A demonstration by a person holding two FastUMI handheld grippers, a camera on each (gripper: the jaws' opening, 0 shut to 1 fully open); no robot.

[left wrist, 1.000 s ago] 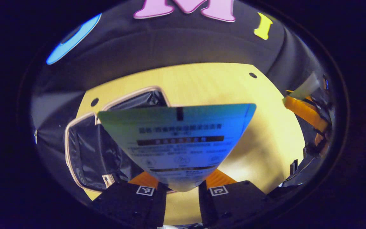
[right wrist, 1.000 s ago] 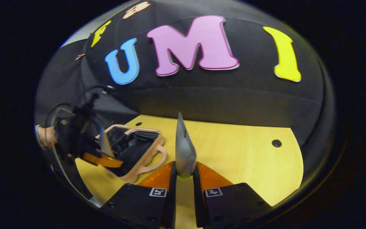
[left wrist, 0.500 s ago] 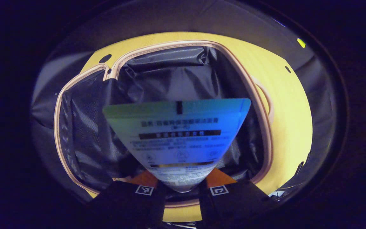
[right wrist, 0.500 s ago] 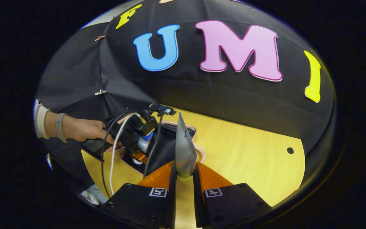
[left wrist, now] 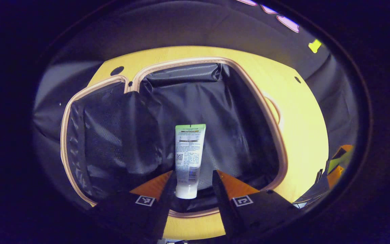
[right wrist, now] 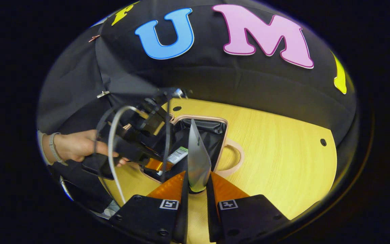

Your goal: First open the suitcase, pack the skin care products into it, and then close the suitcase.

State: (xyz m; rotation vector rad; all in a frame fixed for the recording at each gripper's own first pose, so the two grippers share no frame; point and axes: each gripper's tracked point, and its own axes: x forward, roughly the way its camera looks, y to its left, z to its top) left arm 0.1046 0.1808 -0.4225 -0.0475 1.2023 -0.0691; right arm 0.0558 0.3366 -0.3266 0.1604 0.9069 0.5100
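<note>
The suitcase (left wrist: pixel 277 135) lies open on the table, pale pink rim around a black lining. A white tube with a green end (left wrist: pixel 189 149) lies flat on the lining, cap end toward me. My left gripper (left wrist: pixel 192 174) hangs open just above it, fingers apart on either side and not touching it. In the right gripper view, my right gripper (right wrist: pixel 197 176) is shut on a flat grey tube (right wrist: pixel 197 152), seen edge-on and upright, above the table near the suitcase (right wrist: pixel 201 117). The white tube (right wrist: pixel 178 155) shows inside, under the left gripper (right wrist: pixel 154 164).
The yellow wooden table (right wrist: pixel 283 152) stretches to the right of the suitcase, with small dark holes near its edges. The suitcase's pink handle (right wrist: pixel 237 159) lies on the table. A hand (right wrist: pixel 76 147) with a wristband holds the left gripper, and cables loop over it.
My left gripper opened and let the white tube go; it now lies in the suitcase. The right gripper, still holding the grey tube, moved closer to the suitcase.
</note>
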